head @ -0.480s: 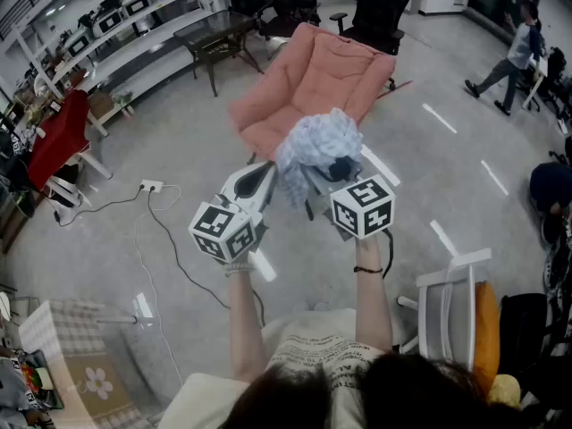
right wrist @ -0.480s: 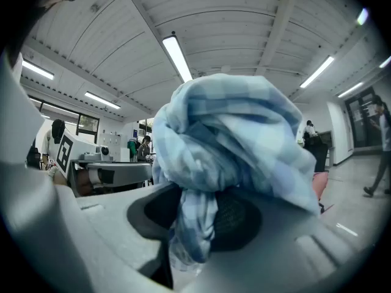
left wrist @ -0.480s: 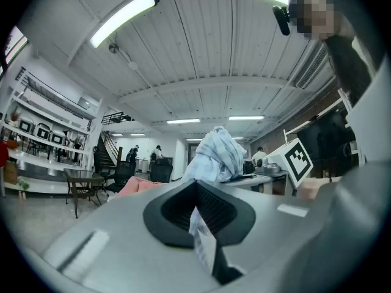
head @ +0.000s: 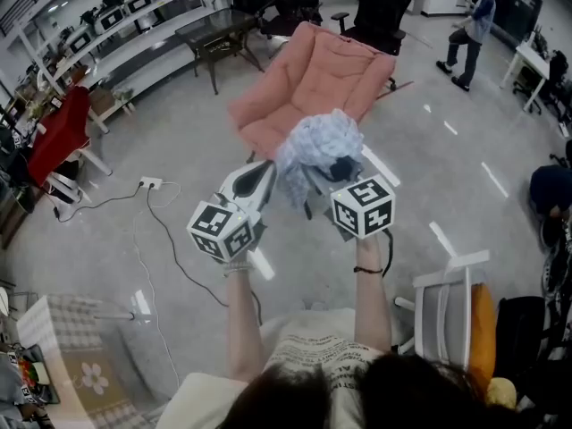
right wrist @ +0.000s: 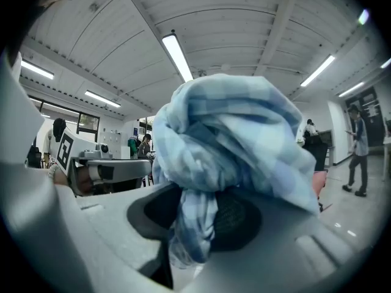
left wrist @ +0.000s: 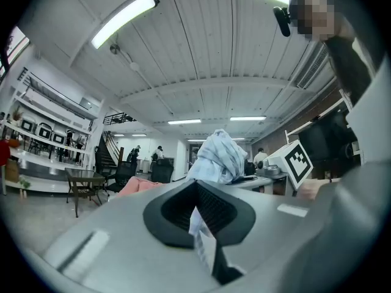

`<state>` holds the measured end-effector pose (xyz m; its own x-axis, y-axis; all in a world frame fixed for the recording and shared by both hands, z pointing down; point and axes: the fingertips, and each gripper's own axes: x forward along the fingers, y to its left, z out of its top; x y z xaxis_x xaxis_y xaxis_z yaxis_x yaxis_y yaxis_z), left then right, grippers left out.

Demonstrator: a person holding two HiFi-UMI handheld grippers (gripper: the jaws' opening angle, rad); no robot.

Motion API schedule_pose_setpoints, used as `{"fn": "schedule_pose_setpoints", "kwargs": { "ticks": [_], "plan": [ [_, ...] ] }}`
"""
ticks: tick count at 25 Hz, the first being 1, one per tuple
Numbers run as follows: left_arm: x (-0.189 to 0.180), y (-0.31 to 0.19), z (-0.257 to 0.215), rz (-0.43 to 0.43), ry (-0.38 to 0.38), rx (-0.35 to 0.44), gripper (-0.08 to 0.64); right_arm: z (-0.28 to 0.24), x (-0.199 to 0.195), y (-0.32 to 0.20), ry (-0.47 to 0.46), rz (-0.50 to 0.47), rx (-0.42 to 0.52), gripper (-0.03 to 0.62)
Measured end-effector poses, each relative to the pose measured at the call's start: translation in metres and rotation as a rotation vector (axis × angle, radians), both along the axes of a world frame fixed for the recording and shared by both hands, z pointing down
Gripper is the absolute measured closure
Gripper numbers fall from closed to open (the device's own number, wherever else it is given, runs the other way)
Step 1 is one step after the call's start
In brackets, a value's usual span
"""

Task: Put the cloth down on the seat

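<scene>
cloth (head: 317, 146) in left gripper (head: 260, 176) and right gripper (head: 319, 180) | seat (head: 270, 120) behind cloth

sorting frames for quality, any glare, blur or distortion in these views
Head view: straight lines bow near the edges, light streaks glare on the glossy floor. Left gripper view: round fisheye frame with dark corners, bright ceiling light. Right gripper view: the cloth looms close and slightly soft.

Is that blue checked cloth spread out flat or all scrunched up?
Scrunched up. The cloth forms a rumpled ball with twisted folds, pinched by the left gripper and the right gripper, with no flat stretch showing.
</scene>
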<state>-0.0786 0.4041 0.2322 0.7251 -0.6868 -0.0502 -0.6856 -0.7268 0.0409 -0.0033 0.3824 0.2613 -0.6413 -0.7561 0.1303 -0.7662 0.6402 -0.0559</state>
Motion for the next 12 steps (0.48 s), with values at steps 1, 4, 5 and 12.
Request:
{"fn": "schedule_pose_setpoints", "kwargs": {
  "ticks": [1,4,5,12],
  "plan": [
    [0.001,0.000,0.001,-0.003,0.002,-0.002,0.562,0.001,0.002,0.000,0.004,-0.001,-0.003,0.457],
    [0.006,0.000,0.002,-0.018,-0.001,-0.010,0.563,0.002,0.011,0.002,0.005,-0.007,-0.011,0.457],
    [0.008,-0.001,0.002,-0.024,-0.002,-0.012,0.563,0.003,0.015,0.003,0.008,-0.007,-0.014,0.457],
    [0.034,0.004,0.012,-0.034,0.007,-0.027,0.563,0.013,0.048,0.005,0.005,0.014,-0.041,0.457]
  ]
}}
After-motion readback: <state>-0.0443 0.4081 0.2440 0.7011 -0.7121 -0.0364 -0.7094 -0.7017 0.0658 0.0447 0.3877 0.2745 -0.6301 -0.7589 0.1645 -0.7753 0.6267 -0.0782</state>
